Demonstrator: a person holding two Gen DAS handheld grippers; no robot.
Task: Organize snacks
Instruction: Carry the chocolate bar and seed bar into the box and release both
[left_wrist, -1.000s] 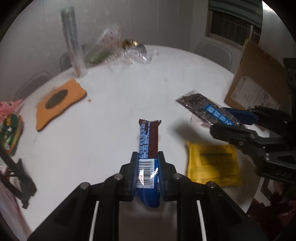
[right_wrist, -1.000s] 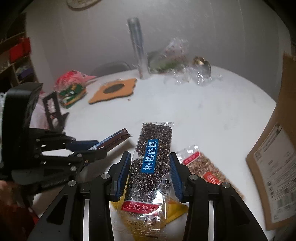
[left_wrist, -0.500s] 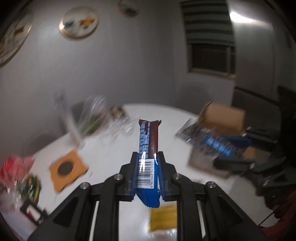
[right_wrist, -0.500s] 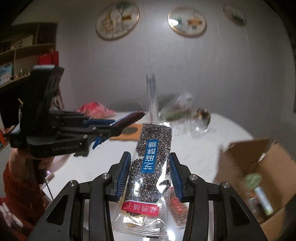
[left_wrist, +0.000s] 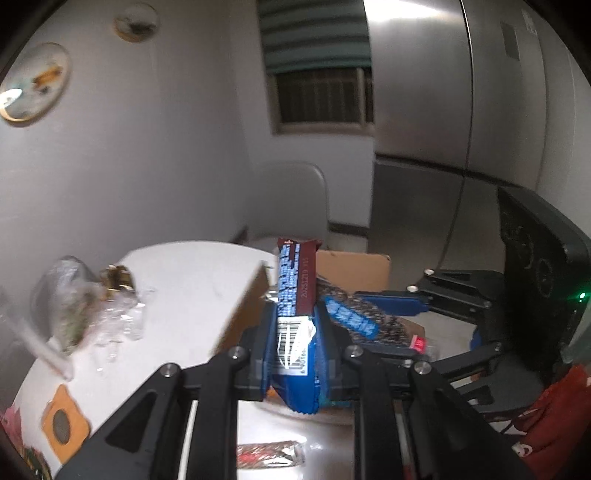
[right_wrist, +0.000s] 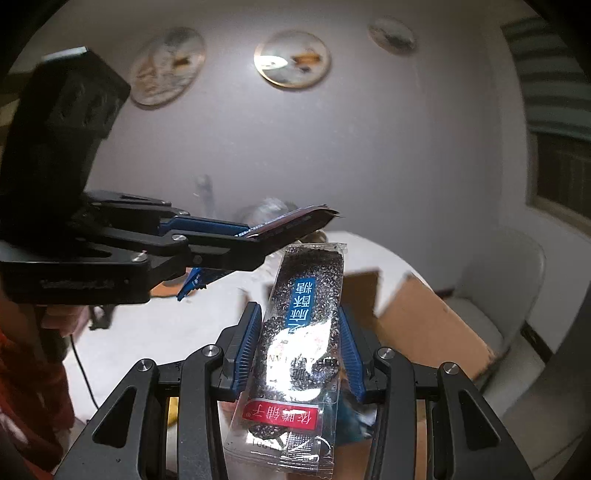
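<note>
My left gripper (left_wrist: 295, 332) is shut on a blue and brown chocolate bar (left_wrist: 295, 288), held upright in the air above the table. My right gripper (right_wrist: 301, 332) is shut on a clear packet of black sesame candy (right_wrist: 303, 325) with a blue label. The sesame packet also shows in the left wrist view (left_wrist: 354, 314), just right of the bar. The left gripper and its bar (right_wrist: 291, 225) cross the right wrist view. An open cardboard box (right_wrist: 424, 321) stands ahead at the table's right edge; it also shows in the left wrist view (left_wrist: 351, 266).
The round white table (left_wrist: 192, 273) carries crumpled clear wrappers (left_wrist: 118, 317), an orange coaster (left_wrist: 62, 424) and a small red-labelled snack packet (left_wrist: 269, 454). A white chair (right_wrist: 491, 291) stands behind the box. A steel fridge (left_wrist: 461, 92) is at the right.
Both grippers have risen and swung right with their snacks. The cardboard box has come into view ahead and closer; the table has dropped lower in the frames.
</note>
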